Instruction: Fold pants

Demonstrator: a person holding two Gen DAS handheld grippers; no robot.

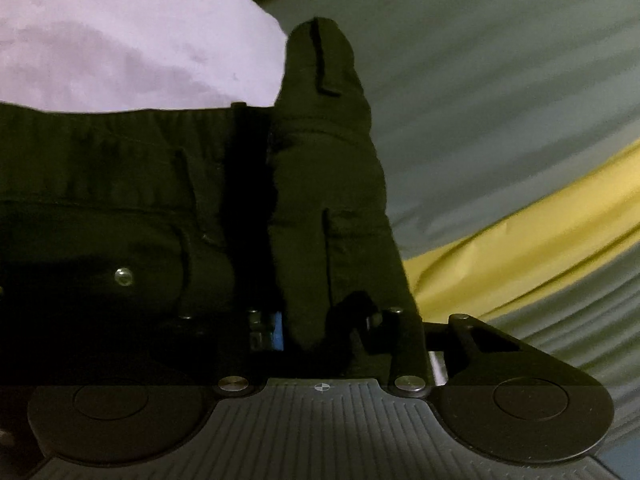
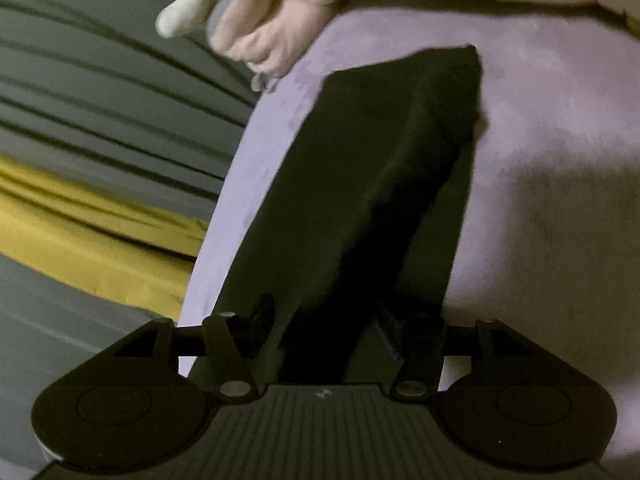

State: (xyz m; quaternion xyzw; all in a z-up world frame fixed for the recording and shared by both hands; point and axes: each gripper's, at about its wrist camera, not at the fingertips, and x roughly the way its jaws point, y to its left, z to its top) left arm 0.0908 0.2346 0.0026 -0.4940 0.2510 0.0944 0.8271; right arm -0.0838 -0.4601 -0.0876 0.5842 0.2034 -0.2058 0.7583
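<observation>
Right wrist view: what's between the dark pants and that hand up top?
Only bare lavender cover separates the pants from the hand in the right wrist view.

Right gripper (image 2: 336, 336) clamped on dark folded cloth pants (image 2: 360, 200), stretched over pale lilac fabric surface (image 2: 540, 160). Bare hand (image 2: 260, 36) above; yellow-striped grey cloth (image 2: 80, 216) at left.

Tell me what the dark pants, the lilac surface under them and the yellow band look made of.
Pants: dark matte woven cloth, likely cotton twill; a gathered waistband, stitched seams and a shiny metal snap show. Lilac surface: soft, mottled nap, probably suede-like or velvety fabric. Yellow band: smooth creased cloth, faint sheen; the fibre is unclear.
</observation>
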